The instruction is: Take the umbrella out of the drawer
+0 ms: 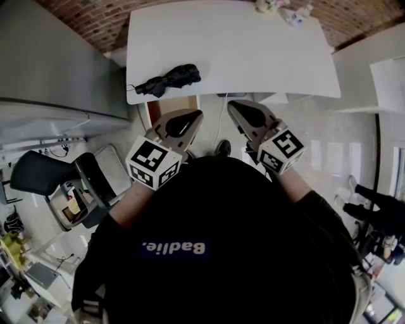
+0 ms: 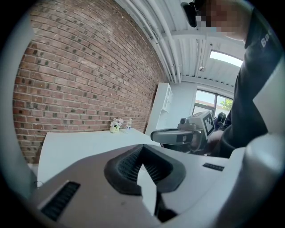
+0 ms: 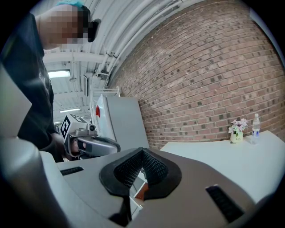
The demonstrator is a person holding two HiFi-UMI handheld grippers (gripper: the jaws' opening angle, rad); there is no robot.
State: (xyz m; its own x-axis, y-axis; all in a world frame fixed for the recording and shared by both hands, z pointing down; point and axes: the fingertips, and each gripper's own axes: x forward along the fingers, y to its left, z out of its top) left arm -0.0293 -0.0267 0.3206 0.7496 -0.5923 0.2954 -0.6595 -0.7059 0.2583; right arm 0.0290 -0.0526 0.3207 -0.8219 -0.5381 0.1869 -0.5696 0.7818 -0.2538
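A folded black umbrella (image 1: 168, 80) lies on the white table (image 1: 240, 50), near its front left corner. Just below that corner, the brown inside of a drawer (image 1: 169, 106) shows under the table's edge. My left gripper (image 1: 196, 116) hangs in front of the table edge, a little below and right of the umbrella, shut with nothing in it. My right gripper (image 1: 231, 105) is beside it, also shut and empty. The left gripper view shows its own closed jaws (image 2: 142, 153) and the right gripper (image 2: 176, 134). In the right gripper view, closed jaws (image 3: 142, 156) face the left gripper (image 3: 91, 145).
A grey cabinet (image 1: 50, 63) stands left of the table, and a black chair (image 1: 57, 177) stands lower left. A small vase of flowers (image 1: 269, 5) and a bottle (image 1: 297, 14) sit at the table's far edge. White furniture (image 1: 380, 69) stands to the right.
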